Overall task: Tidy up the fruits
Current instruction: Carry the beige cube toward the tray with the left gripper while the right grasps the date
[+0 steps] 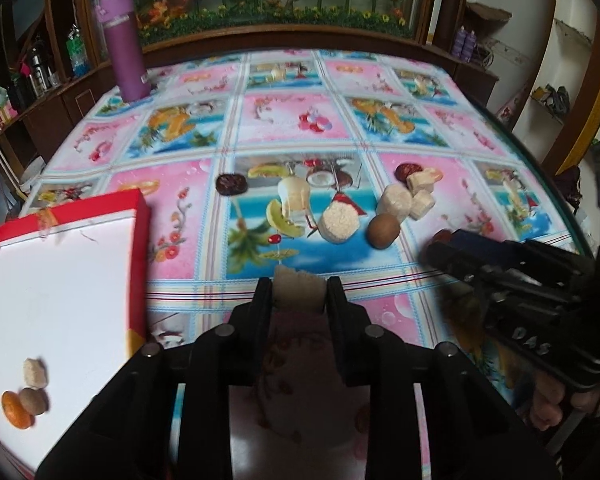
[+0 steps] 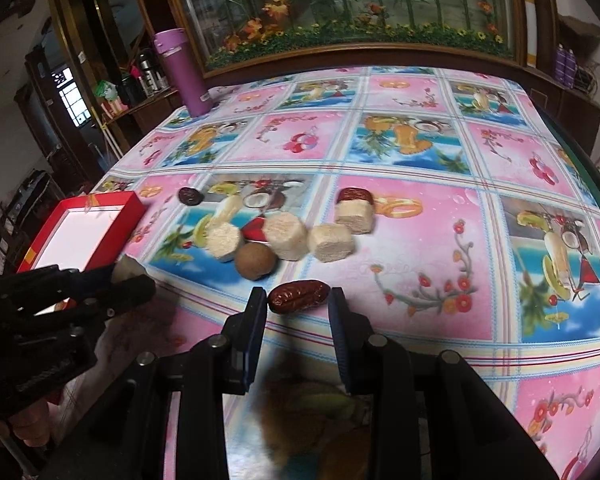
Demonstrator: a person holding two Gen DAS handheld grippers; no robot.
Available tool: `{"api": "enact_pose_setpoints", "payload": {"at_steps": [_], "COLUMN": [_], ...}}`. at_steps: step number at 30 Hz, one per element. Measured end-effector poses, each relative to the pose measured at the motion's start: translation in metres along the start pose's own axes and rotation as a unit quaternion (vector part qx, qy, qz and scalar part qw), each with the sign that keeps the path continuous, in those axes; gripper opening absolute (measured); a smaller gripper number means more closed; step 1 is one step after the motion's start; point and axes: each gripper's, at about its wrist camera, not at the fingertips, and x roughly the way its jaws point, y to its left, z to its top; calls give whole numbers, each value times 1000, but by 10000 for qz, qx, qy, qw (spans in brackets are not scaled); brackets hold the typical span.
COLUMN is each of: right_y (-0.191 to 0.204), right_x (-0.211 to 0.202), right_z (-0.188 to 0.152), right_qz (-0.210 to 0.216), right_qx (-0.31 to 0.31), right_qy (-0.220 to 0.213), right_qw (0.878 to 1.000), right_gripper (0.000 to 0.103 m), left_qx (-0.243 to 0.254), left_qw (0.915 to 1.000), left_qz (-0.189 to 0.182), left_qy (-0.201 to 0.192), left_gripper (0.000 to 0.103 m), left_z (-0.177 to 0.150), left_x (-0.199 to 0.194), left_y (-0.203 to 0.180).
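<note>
- One bench [image 1: 284, 128] fills both views, covered by a pink-and-blue cloth printed with fruit pictures.
- One red box [image 1: 140, 216] with a white inside sits at the left edge of the left wrist view; it holds three pieces at the lower left: one orange fruit [image 1: 17, 410], one brown round fruit [image 1: 33, 401] and one pale chunk [image 1: 35, 372].
- One purple bottle [image 1: 125, 46] stands upright at the upper left, near the bench's far edge.
- Left gripper [image 1: 299, 292]: lower centre of its own view, jaws clamped on one pale beige chunk [image 1: 298, 287], held above the cloth just right of the box.
- Right gripper [image 2: 297, 300]: lower centre of its view, jaws apart, one on either side of one wrinkled red date [image 2: 298, 297] lying on the cloth; contact cannot be told.
- Four pale cut cylinders [image 2: 287, 236] lie in a loose row mid-frame in the right view.
- One brown kiwi-like fruit [image 2: 256, 261] touches the row's near side.
- One more red date [image 2: 355, 195] lies behind the right-hand cylinder; one dark date [image 2: 189, 196] lies apart, toward the box.
</note>
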Motion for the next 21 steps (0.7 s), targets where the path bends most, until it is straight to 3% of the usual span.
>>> {"api": "enact_pose_setpoints", "payload": {"at_steps": [7,12,21], "right_y": [28,65,145], "right_x": [-2,-4,3], "right_z": [-3,-3,-2], "right_qz": [259,562,1053], "right_qx": [-142,-300,-849], "right_qy": [-81,-147,-161], "right_qw": [9995,9979,9907], "right_gripper": [30,30,30], "left_qx": [-259,-403,-895], "left_qw": [9991,9959,9867], "left_qz": [111,608,1237], "left_qy": [-309,-535,-554], "left_gripper": [29,29,29], "left_z": [-11,-23,-52], "left_x": [-36,-57,-71], "left_y": [19,41,101]}}
